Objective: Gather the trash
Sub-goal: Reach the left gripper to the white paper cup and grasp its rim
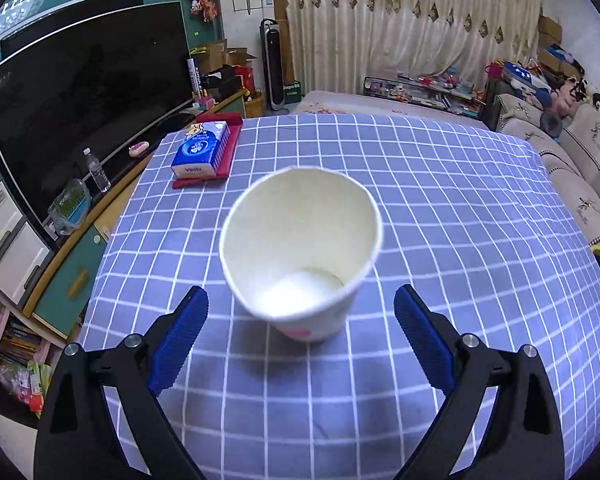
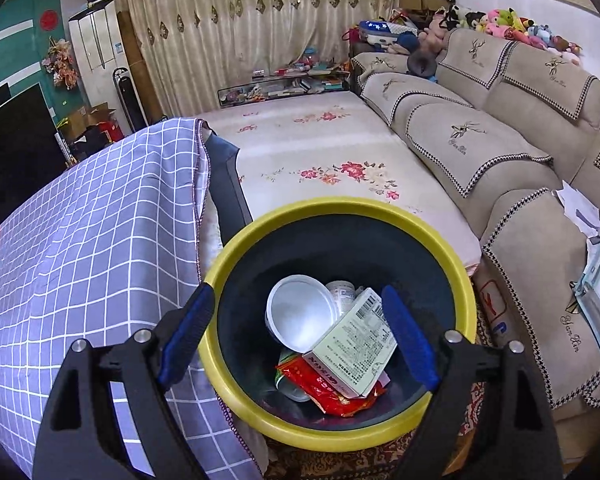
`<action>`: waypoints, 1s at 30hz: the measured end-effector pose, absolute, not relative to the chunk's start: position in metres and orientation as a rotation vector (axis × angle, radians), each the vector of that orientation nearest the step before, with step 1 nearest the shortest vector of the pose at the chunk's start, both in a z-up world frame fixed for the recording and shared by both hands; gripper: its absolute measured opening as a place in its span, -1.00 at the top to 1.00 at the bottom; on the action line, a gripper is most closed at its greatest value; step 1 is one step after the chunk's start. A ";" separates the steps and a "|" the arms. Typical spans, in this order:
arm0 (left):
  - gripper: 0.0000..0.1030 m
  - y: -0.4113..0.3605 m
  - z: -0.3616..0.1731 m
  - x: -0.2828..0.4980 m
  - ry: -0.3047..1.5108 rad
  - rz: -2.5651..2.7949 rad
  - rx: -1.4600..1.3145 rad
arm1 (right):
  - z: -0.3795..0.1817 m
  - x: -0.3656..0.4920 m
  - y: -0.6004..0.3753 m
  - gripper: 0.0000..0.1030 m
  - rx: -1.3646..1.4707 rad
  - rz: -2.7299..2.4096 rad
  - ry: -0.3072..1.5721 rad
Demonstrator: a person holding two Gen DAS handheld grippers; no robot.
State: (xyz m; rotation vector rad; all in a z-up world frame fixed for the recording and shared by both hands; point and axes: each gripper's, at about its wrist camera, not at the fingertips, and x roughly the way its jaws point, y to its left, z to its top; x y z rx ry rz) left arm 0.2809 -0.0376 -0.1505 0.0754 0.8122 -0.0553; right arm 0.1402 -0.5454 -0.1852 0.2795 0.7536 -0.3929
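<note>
My L gripper (image 1: pixel 301 300) released, cup (image 1: pixel 300 248) at 12 on table (image 1: pixel 460 200); only R gripper (image 2: pixel 298 300), released, sees bin (image 2: pixel 340 208).

- A white paper cup (image 1: pixel 300 252) stands upright and empty on the blue checked tablecloth (image 1: pixel 440 220).
- The left gripper (image 1: pixel 301 312) is spread wide, one blue pad (image 1: pixel 180 340) on each side of the cup's base, neither touching it.
- Beyond the cup to the left, a blue tissue pack (image 1: pixel 201 149) lies on a red tray (image 1: pixel 229 152).
- A television (image 1: pixel 80 100) stands left of the table.
</note>
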 end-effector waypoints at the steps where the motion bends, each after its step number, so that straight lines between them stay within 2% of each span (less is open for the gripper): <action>1: -0.80 -0.038 -0.151 0.283 0.813 -0.055 0.074 | -0.187 0.140 -0.546 -0.57 0.279 -0.393 0.757; 13: -0.42 -0.042 -0.162 0.316 0.812 -0.062 0.067 | -0.195 0.140 -0.544 -0.57 0.276 -0.388 0.778; 17: -0.10 -0.042 -0.168 0.323 0.818 -0.070 0.066 | -0.196 0.140 -0.544 -0.57 0.281 -0.385 0.782; 23: -0.06 -0.054 -0.160 0.316 0.799 -0.111 0.103 | -0.186 0.132 -0.543 -0.57 0.279 -0.381 0.754; 30: -0.06 -0.119 -0.129 0.289 0.757 -0.283 0.165 | -0.158 0.105 -0.545 -0.57 0.259 -0.398 0.681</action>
